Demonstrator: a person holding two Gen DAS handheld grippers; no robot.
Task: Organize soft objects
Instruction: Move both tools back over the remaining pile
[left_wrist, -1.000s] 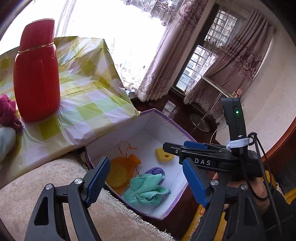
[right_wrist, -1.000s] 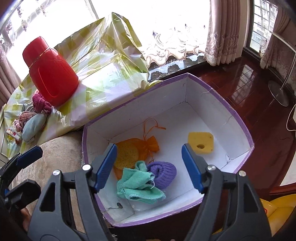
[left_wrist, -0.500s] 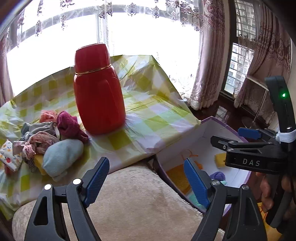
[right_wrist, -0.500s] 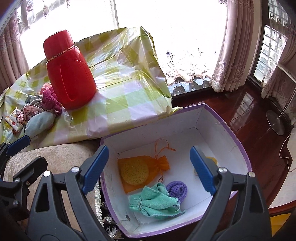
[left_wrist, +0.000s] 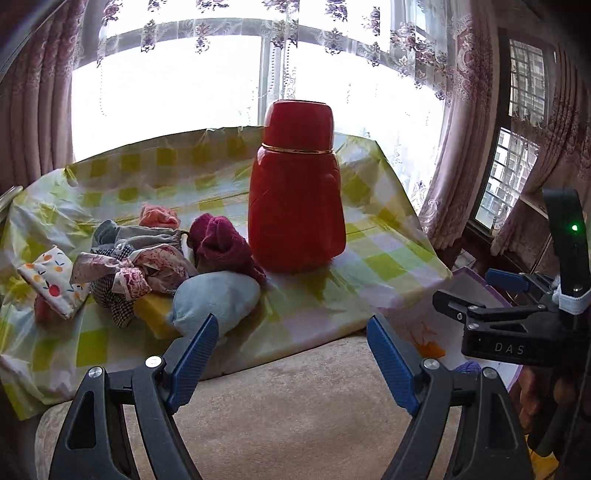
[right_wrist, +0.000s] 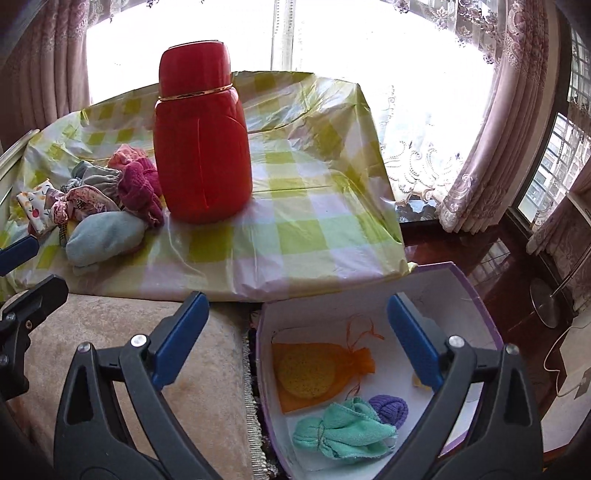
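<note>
A pile of soft things lies on the checked tablecloth (left_wrist: 388, 266): a pale blue bundle (left_wrist: 216, 301), a dark red knit (left_wrist: 221, 245), patterned cloths (left_wrist: 125, 269) and a fruit-print pouch (left_wrist: 50, 280). My left gripper (left_wrist: 291, 363) hangs open and empty over the beige cushion, short of the blue bundle. My right gripper (right_wrist: 295, 341) is empty, its jaws still opening, above the white purple-edged box (right_wrist: 476, 295). In the box lie an orange mesh bag (right_wrist: 317, 369), a green cloth (right_wrist: 343, 432) and a purple knit (right_wrist: 389, 408). The pile (right_wrist: 99, 210) shows far left in the right wrist view.
A tall red flask (left_wrist: 297, 188) stands on the cloth right of the pile, also as the flask (right_wrist: 201, 136) in the right wrist view. A beige cushion (left_wrist: 295, 406) fills the foreground. Dark wooden floor (right_wrist: 491, 258), curtains and a lamp base (right_wrist: 546, 304) lie to the right.
Both grippers swung left, from over the box toward the table. The left one now faces the pile. The right gripper's jaws spread wider; the box slid to its lower right.
</note>
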